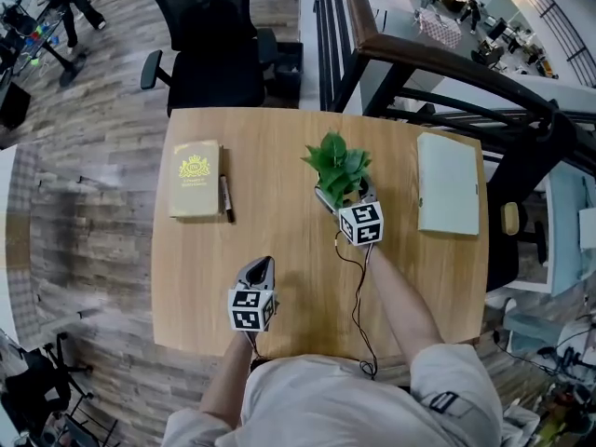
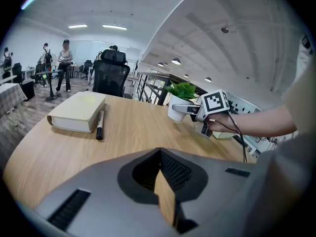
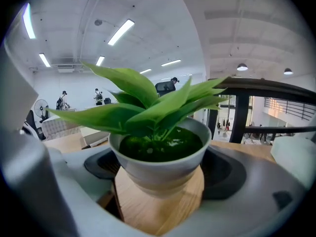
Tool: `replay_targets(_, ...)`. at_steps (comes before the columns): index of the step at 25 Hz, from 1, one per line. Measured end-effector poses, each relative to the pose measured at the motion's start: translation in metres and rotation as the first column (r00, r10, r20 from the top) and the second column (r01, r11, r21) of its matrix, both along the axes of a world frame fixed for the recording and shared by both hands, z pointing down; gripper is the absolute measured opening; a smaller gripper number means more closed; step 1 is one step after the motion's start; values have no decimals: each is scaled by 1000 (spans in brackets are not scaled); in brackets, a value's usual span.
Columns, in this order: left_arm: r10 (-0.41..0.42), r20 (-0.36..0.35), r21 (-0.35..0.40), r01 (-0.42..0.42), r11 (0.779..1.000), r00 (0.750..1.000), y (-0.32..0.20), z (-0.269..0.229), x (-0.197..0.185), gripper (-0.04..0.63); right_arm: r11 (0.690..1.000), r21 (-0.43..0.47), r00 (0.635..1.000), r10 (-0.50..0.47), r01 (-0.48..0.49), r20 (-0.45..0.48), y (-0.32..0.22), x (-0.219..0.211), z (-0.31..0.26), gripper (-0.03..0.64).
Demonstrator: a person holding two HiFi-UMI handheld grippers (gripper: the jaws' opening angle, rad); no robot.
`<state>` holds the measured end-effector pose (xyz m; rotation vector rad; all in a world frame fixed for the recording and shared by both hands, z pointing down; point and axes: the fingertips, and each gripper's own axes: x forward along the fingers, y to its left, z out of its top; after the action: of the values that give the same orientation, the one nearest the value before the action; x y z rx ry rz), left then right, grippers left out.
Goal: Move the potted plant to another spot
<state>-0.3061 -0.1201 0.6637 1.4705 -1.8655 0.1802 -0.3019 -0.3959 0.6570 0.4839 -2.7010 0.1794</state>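
The potted plant (image 1: 337, 166), green leaves in a small white pot, stands a little right of the middle of the wooden table (image 1: 298, 319). My right gripper (image 1: 343, 195) reaches it from the near side, its jaws on either side of the pot and pressed against it. In the right gripper view the pot (image 3: 158, 164) fills the space between the dark pads (image 3: 98, 166). In the left gripper view the plant (image 2: 180, 91) and the right gripper (image 2: 185, 108) show across the table. My left gripper (image 1: 262, 266) rests near the front edge, shut and holding nothing (image 2: 160, 157).
A cream book (image 1: 194, 178) with a black marker (image 1: 225, 197) beside it lies at the table's left. A white pad (image 1: 447, 182) lies at the right. A black office chair (image 1: 212, 45) stands behind the table, and a dark railing (image 1: 447, 68) runs at the back right.
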Motion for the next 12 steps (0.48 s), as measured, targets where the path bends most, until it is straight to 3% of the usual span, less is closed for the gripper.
replay_targets(12,-12,30,34,11,999,999,8,-24,22,12,999,29,997,-42,40,58,34,22,-39,497)
